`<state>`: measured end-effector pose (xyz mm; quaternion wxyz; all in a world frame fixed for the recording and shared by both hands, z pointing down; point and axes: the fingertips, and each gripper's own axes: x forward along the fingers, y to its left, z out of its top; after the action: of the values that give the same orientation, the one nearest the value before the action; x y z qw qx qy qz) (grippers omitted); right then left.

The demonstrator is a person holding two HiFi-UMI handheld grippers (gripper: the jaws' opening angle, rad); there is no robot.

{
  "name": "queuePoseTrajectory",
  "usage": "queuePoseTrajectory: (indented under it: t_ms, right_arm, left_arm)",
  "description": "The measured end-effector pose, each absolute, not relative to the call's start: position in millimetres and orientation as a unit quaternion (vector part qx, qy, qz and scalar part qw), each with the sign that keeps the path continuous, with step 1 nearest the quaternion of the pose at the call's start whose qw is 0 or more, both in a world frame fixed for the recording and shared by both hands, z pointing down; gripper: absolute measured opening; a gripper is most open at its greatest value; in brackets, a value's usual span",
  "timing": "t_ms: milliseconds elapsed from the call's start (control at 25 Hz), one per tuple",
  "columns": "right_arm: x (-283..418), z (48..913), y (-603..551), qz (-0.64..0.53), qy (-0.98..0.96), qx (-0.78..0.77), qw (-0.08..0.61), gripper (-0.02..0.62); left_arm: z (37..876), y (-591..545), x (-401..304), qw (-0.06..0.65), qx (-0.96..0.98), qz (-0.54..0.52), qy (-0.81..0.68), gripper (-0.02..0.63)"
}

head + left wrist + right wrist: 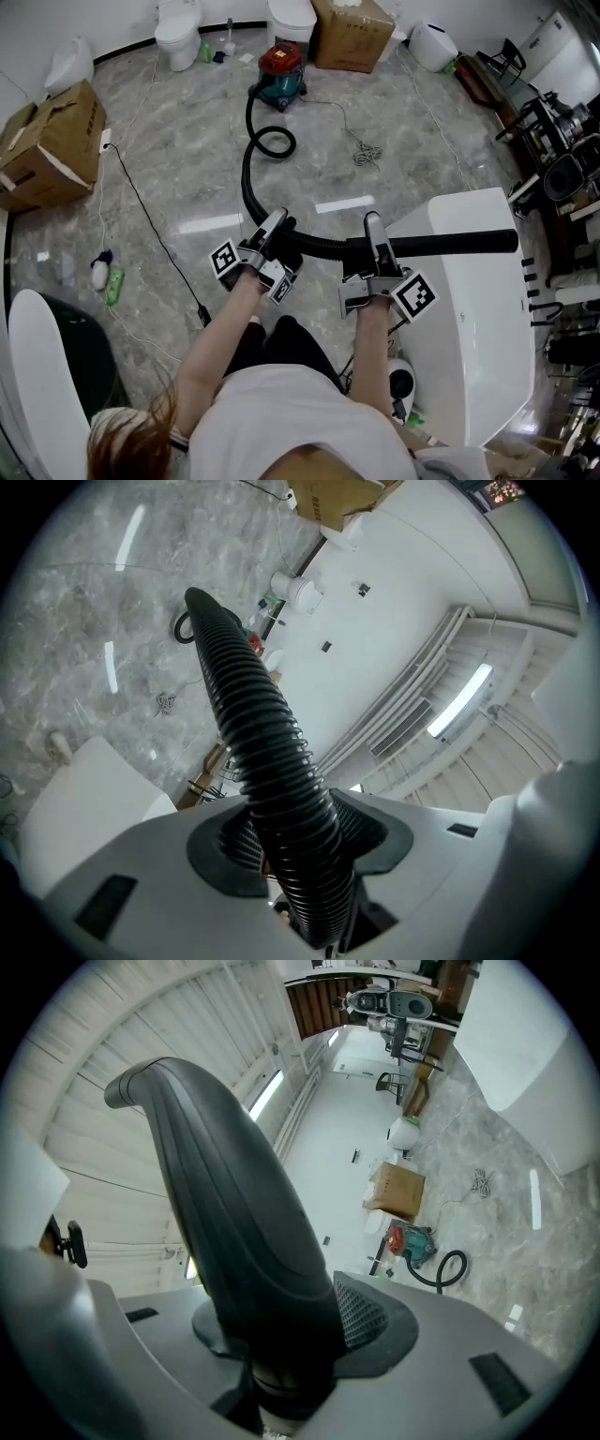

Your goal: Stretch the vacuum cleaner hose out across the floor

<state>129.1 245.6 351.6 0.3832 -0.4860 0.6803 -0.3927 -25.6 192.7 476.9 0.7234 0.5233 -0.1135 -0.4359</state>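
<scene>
My left gripper (274, 225) pinched ribbed black flexible hose (247, 173); right gripper (373, 223) clamped on its smooth black rigid wand (459, 242); hose lay looped on grey marble floor (187, 141) by red-lidded teal vacuum canister (281, 73); judged best: pull back slowly, both hands level, without tipping canister.

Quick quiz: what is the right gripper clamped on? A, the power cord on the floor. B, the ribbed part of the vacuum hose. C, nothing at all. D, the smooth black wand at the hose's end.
D: the right gripper is closed on the smooth black wand, while the ribbed hose sits in the left gripper.
</scene>
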Motion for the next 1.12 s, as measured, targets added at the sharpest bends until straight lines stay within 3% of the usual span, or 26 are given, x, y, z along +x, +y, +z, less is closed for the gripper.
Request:
queuePoseTrajectory:
  t_ms: [800,960,1120]
  right_arm:
    - [132,422,249,-0.515,0.578,-0.462,0.432,0.187]
    - [122,432,249,-0.534,0.572,-0.458,0.422,0.245]
    - [111,442,250,-0.553,0.561,-0.451,0.421,0.262]
  left_arm:
    - [442,168,-48,0.674,0.562,-0.463,-0.129,0.143]
    - [433,161,-53,0.656,0.585,-0.457,-0.135,0.141]
    - [425,155,-58,0.639,0.605,-0.452,-0.144,0.141]
